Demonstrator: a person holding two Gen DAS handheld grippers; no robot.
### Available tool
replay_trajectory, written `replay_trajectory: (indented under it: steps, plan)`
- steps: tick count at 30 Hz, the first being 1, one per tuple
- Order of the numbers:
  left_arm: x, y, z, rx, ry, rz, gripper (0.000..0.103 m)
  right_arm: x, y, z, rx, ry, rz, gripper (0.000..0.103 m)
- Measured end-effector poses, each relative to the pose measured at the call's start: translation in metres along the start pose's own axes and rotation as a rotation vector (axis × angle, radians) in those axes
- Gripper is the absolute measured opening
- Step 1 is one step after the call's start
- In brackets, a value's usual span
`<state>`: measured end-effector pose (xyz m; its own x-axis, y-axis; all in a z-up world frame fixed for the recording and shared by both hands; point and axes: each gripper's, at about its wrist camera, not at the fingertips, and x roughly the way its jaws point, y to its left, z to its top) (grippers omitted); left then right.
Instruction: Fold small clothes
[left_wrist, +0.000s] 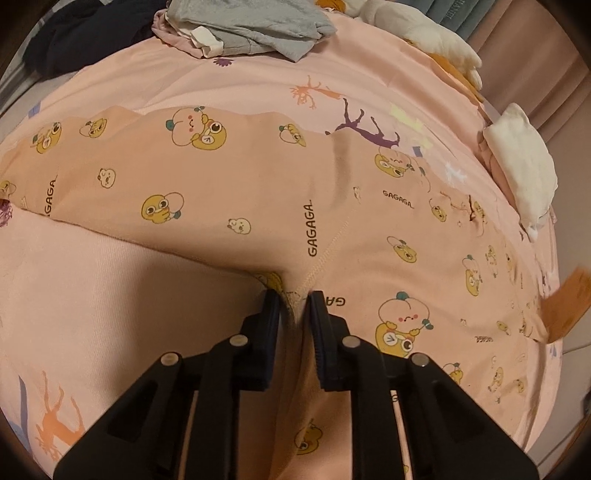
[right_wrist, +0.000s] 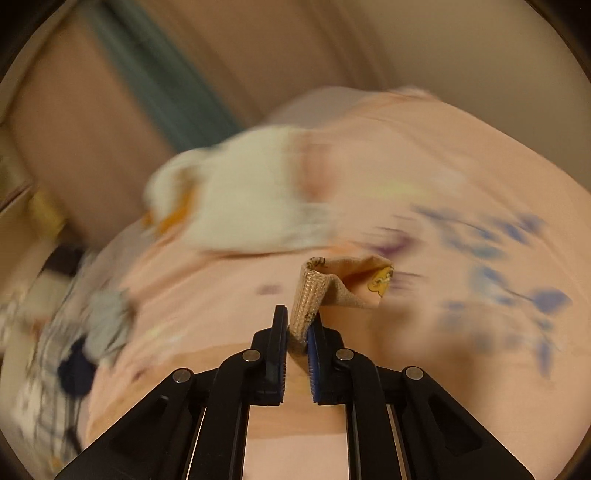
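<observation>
**Peach trousers pinched at two points, one end in the air**

Peach cotton printed with yellow cartoon ducks and the word GAGAGA makes up the small pair of child's trousers (left_wrist: 236, 177), which lies spread across the middle of the pink patterned bed sheet (left_wrist: 110, 295). One leg runs off toward the sheet's left edge. At the far left corner of the bed sits a heap of grey and dark unfolded clothes (left_wrist: 243, 29); a white plush toy (left_wrist: 424, 33) lies along the far edge, and a folded white garment (left_wrist: 524, 170) rests at the right edge.

The left gripper (left_wrist: 293, 306) points steeply down at the crotch seam, its black jaws clamped on a bunched ridge of the peach fabric, close to the sheet. Further right, the right gripper (right_wrist: 297, 325) is pinched on the ribbed cuff (right_wrist: 306, 291) of the other leg and holds it clear of the bed; the cloth curls over above the jaws, and the background there is smeared by motion.

Judging from this, the fold is only beginning. The risk lies in the right-hand hold: only a narrow strip of cuff sits between the pads, so a fast swing could pull it free. The left pinch gathers several layers, and dragging it could wrinkle the spread leg or skew the fold.
</observation>
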<state>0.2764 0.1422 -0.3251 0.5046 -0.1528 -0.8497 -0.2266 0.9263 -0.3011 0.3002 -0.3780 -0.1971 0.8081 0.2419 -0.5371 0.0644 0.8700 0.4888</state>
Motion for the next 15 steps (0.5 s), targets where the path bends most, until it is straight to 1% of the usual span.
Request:
replay_trajectory:
  steps: [1,3,4,6,7,8,9,12,13,15]
  plan:
    - [0.0,0.0,0.0,-0.002,-0.002,0.001,0.018,0.009,0.034,-0.002,-0.045,0.015,0.064,0.012]
    - [0.0,0.001,-0.002,-0.007,-0.01,-0.005,0.018,0.027,0.082,-0.012,-0.108,0.054,0.139,0.012]
    - [0.0,0.002,-0.003,-0.01,-0.017,-0.013,0.019,0.04,0.109,-0.022,-0.144,0.083,0.172,0.012]
    - [0.0,0.004,-0.005,-0.008,-0.033,-0.027,0.019,0.07,0.153,-0.049,-0.186,0.169,0.238,0.012]
    - [0.0,0.006,-0.006,-0.008,-0.04,-0.035,0.019,0.088,0.177,-0.069,-0.217,0.214,0.272,0.012]
    - [0.0,0.007,-0.007,-0.012,-0.044,-0.041,0.019,0.1,0.193,-0.086,-0.237,0.245,0.288,0.012]
    - [0.0,0.007,-0.007,-0.014,-0.046,-0.045,0.019,0.119,0.213,-0.109,-0.254,0.298,0.307,0.012]
    - [0.0,0.009,-0.007,-0.011,-0.047,-0.055,0.019,0.153,0.251,-0.164,-0.305,0.432,0.358,0.012]
    - [0.0,0.009,-0.007,-0.006,-0.047,-0.061,0.019,0.155,0.262,-0.18,-0.344,0.462,0.344,0.012]
    - [-0.001,0.01,-0.007,0.003,-0.048,-0.077,0.02,0.162,0.272,-0.201,-0.44,0.517,0.285,0.012]
